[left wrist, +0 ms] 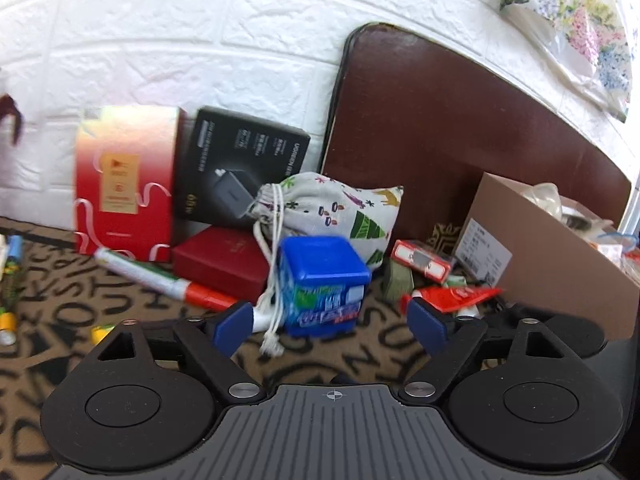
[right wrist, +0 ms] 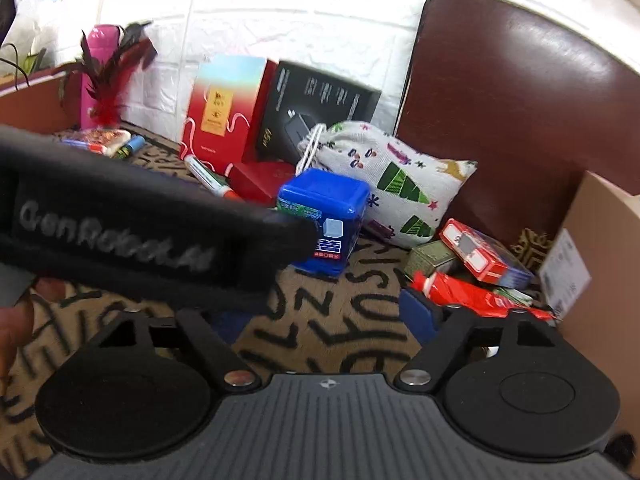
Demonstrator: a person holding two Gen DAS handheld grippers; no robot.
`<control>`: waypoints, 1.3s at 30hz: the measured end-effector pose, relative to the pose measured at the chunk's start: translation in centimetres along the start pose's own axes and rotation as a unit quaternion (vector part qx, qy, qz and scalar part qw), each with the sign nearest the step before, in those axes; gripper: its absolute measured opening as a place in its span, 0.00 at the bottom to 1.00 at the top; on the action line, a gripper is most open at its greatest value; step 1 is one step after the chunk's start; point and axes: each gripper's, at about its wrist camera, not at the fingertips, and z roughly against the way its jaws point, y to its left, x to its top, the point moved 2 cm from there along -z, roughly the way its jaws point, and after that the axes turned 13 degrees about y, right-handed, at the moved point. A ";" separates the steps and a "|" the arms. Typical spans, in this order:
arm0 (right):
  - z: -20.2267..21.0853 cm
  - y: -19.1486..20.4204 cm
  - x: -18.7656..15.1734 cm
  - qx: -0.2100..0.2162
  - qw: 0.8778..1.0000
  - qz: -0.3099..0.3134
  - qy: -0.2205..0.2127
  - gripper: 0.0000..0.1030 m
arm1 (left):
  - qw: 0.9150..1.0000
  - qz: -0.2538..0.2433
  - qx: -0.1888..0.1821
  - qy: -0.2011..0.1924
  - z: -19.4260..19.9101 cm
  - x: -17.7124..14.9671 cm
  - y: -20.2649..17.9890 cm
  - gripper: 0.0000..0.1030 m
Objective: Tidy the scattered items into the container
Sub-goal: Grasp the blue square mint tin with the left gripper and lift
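Observation:
A blue plastic box [left wrist: 324, 284] stands on the lettered mat between the blue pads of my left gripper [left wrist: 331, 323], which is open and does not touch it. A drawstring cord [left wrist: 272, 312] from the printed pouch [left wrist: 340, 208] hangs by the left pad. My right gripper [right wrist: 320, 316] is open; its right pad lies beside a red tube [right wrist: 472, 296], and its left finger is hidden behind the left unit's black casing [right wrist: 120, 232]. The blue box [right wrist: 328, 220] stands ahead of it. The cardboard container [left wrist: 560, 280] [right wrist: 600, 260] is at the right.
A red gift box [left wrist: 124, 176], black charger box [left wrist: 240, 168], small red case [left wrist: 224, 260] and marker [left wrist: 160, 276] line the white wall. A card pack [right wrist: 480, 252] and green box [right wrist: 432, 260] lie near the container. A brown chair back [left wrist: 440, 128] stands behind. Batteries [left wrist: 8, 320] lie left.

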 end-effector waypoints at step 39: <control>15.3 3.1 -13.2 0.085 0.991 -0.097 0.042 0.54 | 0.989 -0.014 -0.115 0.087 12.3 -14.7 -9.8 0.77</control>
